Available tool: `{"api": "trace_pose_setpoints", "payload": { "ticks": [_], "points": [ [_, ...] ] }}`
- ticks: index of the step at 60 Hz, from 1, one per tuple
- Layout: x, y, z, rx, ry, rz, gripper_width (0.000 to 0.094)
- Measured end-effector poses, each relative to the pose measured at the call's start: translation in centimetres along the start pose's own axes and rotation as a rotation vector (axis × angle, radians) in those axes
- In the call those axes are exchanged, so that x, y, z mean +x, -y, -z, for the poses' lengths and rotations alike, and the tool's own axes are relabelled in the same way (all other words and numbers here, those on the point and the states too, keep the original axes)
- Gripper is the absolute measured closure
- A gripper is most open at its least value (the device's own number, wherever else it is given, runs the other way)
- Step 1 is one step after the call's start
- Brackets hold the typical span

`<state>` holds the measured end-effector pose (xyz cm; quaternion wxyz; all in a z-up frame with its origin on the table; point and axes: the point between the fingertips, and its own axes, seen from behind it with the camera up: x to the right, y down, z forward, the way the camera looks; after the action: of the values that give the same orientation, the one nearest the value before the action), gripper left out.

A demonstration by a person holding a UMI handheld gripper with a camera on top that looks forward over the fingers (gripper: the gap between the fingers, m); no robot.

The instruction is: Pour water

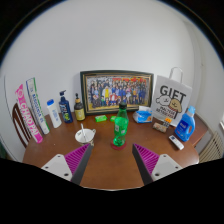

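A green plastic bottle (120,128) stands upright on the brown wooden table (110,165), beyond my fingers and a little right of the middle. A small white bowl (85,135) sits to its left on the table. My gripper (112,160) is open and empty, its two fingers with magenta pads (75,158) wide apart over the near part of the table, well short of the bottle and the bowl.
A framed group photo (117,91) leans on the wall behind. Several bottles (64,107) and tubes stand at the back left. A white GIFT bag (171,97), a blue detergent bottle (185,124) and a blue cup (144,115) stand at the right.
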<state>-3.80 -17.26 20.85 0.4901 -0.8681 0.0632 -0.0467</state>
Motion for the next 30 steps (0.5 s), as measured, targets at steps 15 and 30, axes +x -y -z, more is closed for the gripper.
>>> {"api": "trace_pose_setpoints", "payload": {
  "ticks": [15,30],
  "points": [
    [-1.4,-3.1,8.9,-0.016,-0.052,0.032,0.0084],
    [-0.9,-5.4,11.6,-0.044,-0.07,0.054,0.0085]
  ]
}}
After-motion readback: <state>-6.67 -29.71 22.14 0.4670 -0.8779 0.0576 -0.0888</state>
